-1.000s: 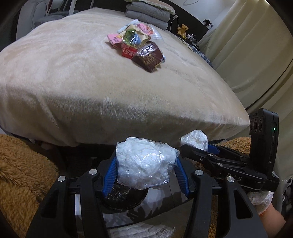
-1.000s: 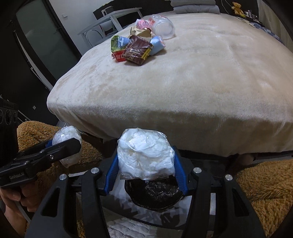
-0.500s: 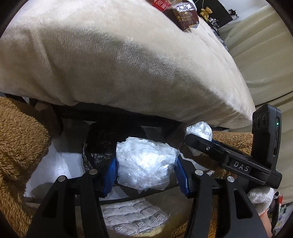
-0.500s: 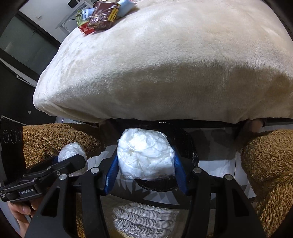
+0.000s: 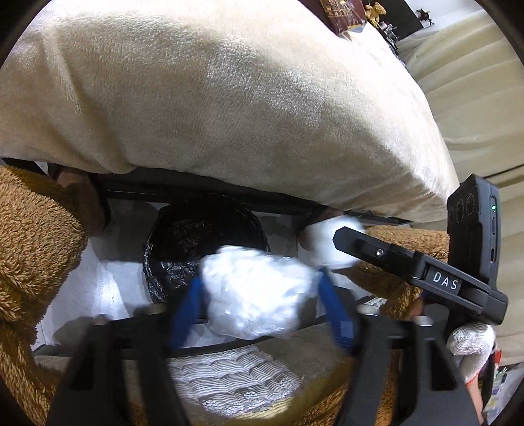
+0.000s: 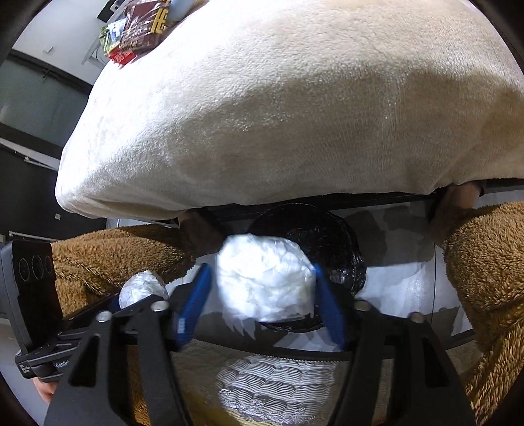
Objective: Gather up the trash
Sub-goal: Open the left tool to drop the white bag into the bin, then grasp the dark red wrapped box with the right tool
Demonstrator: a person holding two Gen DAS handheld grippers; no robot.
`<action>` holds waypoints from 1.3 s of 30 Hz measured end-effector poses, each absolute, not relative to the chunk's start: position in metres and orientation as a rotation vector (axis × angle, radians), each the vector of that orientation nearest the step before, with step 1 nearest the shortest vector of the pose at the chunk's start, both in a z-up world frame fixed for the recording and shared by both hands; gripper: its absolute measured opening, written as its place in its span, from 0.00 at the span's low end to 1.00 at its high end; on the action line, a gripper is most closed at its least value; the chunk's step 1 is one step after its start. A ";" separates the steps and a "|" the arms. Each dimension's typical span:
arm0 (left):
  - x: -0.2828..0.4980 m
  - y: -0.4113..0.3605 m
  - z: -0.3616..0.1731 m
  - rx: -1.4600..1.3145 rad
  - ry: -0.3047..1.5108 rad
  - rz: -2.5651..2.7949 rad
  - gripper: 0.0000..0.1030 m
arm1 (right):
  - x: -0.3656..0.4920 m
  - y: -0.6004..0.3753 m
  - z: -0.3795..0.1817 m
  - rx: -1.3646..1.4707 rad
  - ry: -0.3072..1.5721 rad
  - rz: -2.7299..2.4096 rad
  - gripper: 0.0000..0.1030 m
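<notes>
Crinkled clear plastic stuffed with white tissue is sitting between the blue pads of the left gripper (image 5: pixel 262 295), a wad (image 5: pixel 258 291) hanging over the floor at the near edge of the bin (image 5: pixel 203 236). The jaws have just been opening; the left pad is standing clear of the wad, while blur hides whether the right pad is touching it.

The right gripper (image 6: pixel 262 295) is showing the same thing. A second wad (image 6: pixel 265 278) is lying between its blue pads, in front of the same black-lined bin (image 6: pixel 327 236). These jaws have also just been opening, and a gap is showing at the left pad while the right pad is sitting just beside the plastic.

The bin is standing on the pale floor, tucked partly under the near edge of the bed (image 5: pixel 229 98), between two legs in brown fleece (image 6: pixel 484 268). A cream blanket is covering the bed. Up at its far side, snack wrappers (image 6: pixel 140 29) are lying in a small heap. A gloved hand (image 5: pixel 471 340) is gripping the right gripper's handle in the left wrist view, and each gripper is appearing at the edge of the other's view with its wad.
</notes>
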State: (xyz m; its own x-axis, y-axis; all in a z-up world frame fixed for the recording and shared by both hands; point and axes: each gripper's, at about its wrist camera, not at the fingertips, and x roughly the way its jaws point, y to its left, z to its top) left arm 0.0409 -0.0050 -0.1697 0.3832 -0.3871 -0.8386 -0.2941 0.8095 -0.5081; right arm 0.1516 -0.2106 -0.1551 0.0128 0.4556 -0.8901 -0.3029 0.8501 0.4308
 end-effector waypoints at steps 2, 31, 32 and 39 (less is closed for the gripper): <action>0.040 -0.002 -0.169 -0.684 1.197 -0.064 0.76 | 0.153 -0.214 -0.154 0.148 1.444 0.588 0.70; 0.018 -0.016 -0.094 -0.361 0.887 0.009 0.76 | 0.125 -0.230 -0.069 0.108 0.980 0.733 0.70; 0.016 -0.016 -0.089 -0.348 0.866 0.013 0.76 | 0.123 -0.231 -0.063 0.105 0.953 0.739 0.70; 0.016 -0.010 -0.055 -0.266 0.744 0.016 0.76 | 0.128 -0.227 -0.032 0.046 0.814 0.752 0.70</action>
